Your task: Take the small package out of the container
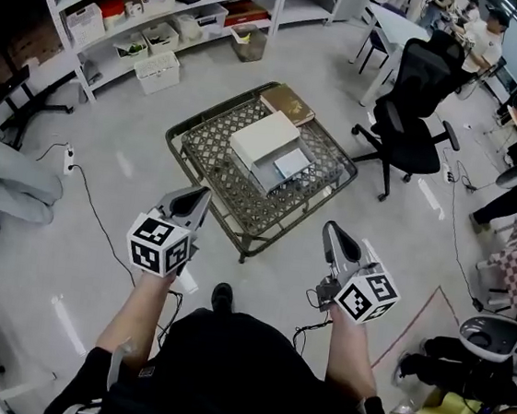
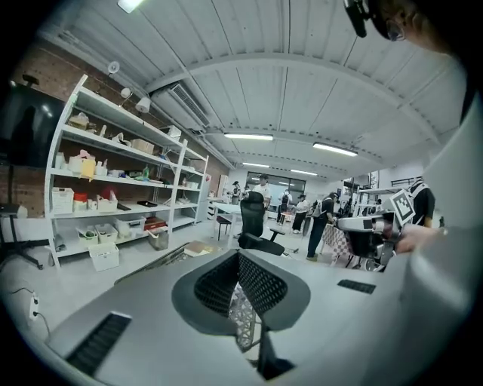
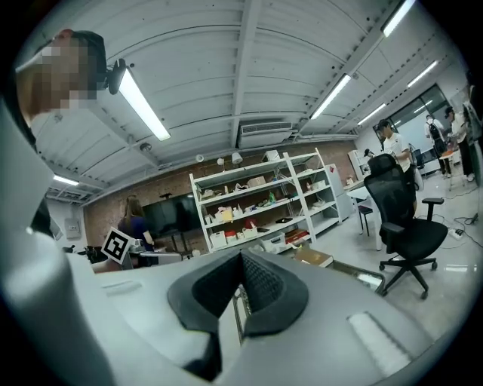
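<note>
Grey floor of an open workroom, with white shelves [image 1: 123,10] along the wall and a black office chair [image 1: 418,108] off to my right. Ahead stands the woven low table [image 1: 208,163]. The white container [image 1: 264,139] sits at its middle, and the small package [image 1: 291,163] lies pale in the open part. My left gripper [image 1: 202,193] and right gripper [image 1: 330,226] hang near my body, short of the table, their fingers pressed together on nothing.
</note>
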`<state>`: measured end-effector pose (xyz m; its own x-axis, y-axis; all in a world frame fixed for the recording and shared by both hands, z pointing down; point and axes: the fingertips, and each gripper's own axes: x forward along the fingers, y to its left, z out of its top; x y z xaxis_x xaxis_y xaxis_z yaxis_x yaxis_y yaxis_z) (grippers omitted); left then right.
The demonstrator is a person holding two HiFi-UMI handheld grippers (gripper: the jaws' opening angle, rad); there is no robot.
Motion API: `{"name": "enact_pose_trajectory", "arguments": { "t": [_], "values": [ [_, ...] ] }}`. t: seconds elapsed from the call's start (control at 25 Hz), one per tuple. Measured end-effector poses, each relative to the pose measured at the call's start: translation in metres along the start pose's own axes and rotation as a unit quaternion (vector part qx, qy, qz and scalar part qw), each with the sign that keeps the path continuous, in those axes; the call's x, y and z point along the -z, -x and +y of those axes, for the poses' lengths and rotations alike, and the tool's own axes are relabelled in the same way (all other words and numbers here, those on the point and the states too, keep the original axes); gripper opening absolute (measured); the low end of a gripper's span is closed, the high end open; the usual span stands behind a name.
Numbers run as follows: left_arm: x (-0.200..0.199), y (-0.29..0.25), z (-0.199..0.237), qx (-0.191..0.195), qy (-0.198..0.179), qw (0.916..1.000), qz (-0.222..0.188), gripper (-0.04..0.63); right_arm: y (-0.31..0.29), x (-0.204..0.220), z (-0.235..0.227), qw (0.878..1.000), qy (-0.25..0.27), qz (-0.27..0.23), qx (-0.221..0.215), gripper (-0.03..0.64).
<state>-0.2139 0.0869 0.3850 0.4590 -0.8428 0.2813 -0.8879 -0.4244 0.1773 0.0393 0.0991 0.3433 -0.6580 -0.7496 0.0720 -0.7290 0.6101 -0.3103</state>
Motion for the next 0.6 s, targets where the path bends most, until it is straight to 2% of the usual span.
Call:
{"name": "enact_pose_trajectory", "arguments": {
  "t": [0.28, 0.6],
  "values": [
    [-0.022, -0.031, 0.019, 0.046, -0.02, 0.9984, -0.026, 0.006, -0.046, -0.004, 0.002, 1.0, 0.011, 0.018, 0.001, 0.009],
    [-0.014, -0.077, 0.021, 0.056, -0.019, 0.9983, 0.001, 0.008, -0.077, -0.005, -0.029, 1.0, -0.002, 0.028, 0.006, 0.009]
  ]
}}
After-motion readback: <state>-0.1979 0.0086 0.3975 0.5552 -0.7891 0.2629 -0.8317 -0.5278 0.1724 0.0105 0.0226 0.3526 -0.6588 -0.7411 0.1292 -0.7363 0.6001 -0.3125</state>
